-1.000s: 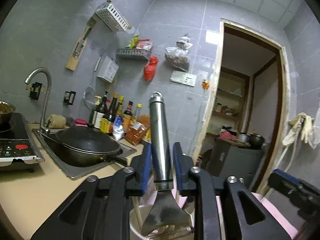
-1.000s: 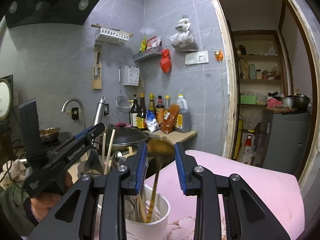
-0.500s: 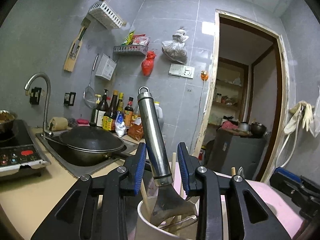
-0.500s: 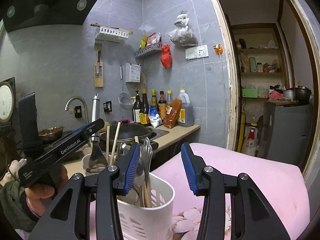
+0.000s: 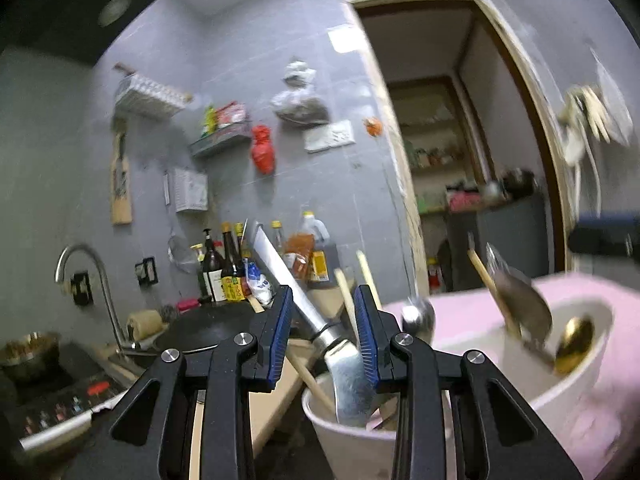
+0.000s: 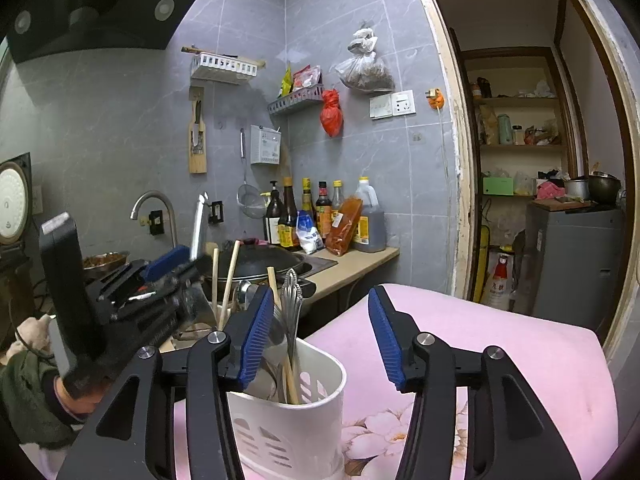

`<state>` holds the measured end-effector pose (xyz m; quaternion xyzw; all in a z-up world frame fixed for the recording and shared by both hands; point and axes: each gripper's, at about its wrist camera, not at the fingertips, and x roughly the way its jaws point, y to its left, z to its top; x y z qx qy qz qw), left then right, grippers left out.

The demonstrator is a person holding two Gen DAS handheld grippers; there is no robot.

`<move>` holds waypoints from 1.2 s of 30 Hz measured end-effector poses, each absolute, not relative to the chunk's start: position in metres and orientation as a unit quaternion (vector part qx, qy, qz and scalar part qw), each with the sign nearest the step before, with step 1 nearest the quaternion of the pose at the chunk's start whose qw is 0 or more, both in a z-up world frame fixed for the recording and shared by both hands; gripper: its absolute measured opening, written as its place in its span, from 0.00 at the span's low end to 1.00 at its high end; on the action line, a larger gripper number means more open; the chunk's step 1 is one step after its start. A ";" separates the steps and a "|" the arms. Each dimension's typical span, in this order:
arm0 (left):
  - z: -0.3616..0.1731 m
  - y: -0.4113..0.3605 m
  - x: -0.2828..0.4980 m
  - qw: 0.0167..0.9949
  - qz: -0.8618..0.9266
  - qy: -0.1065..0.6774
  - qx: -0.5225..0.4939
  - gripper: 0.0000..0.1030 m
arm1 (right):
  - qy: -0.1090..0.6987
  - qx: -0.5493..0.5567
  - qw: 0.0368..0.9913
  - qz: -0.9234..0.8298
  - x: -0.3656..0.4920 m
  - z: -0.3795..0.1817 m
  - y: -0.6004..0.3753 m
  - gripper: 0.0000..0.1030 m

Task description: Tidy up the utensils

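Left wrist view: left tool [image 5: 320, 336] straddles the spatula [image 5: 348, 372], whose steel handle leans up-left between the blue pads. Blade is down inside the near white holder [image 5: 352, 436], among chopsticks [image 5: 344, 296]. Frame is blurred; the pads look slightly clear of the handle, so I read this tool as open, the spatula resting in the holder.

Right wrist view: right tool [image 6: 318, 338] has just been opening; nothing is pinched between its jaws. Directly under it, on the pink cloth [image 6: 500, 344], stands a second holder [image 6: 304, 408] with spoons [image 6: 290, 300] and chopsticks. Left tool [image 6: 160, 280] shows at far left beside the other holder.

Handling, judged: spatula is rigid steel, moderately heavy and blade-heavy. The polished round handle is slippery and will pivot in a loose pinch. Best hold is low on the handle, just above the black collar near the blade. Holders are light plastic and may tip if utensils are dragged sideways.
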<state>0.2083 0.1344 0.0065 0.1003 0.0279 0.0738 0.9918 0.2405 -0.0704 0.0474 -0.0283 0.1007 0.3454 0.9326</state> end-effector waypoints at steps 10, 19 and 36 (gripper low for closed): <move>0.002 0.137 0.206 0.995 0.047 0.047 0.075 0.26 | 0.099 -0.024 0.932 0.348 0.237 0.047 -0.073 0.49; 0.007 0.141 0.213 0.994 0.008 0.099 0.036 0.26 | 0.099 -0.021 0.933 0.346 0.236 0.047 -0.074 0.50; 0.015 0.134 0.209 0.967 -0.055 0.232 0.088 0.15 | 0.098 -0.017 0.933 0.347 0.238 0.047 -0.078 0.50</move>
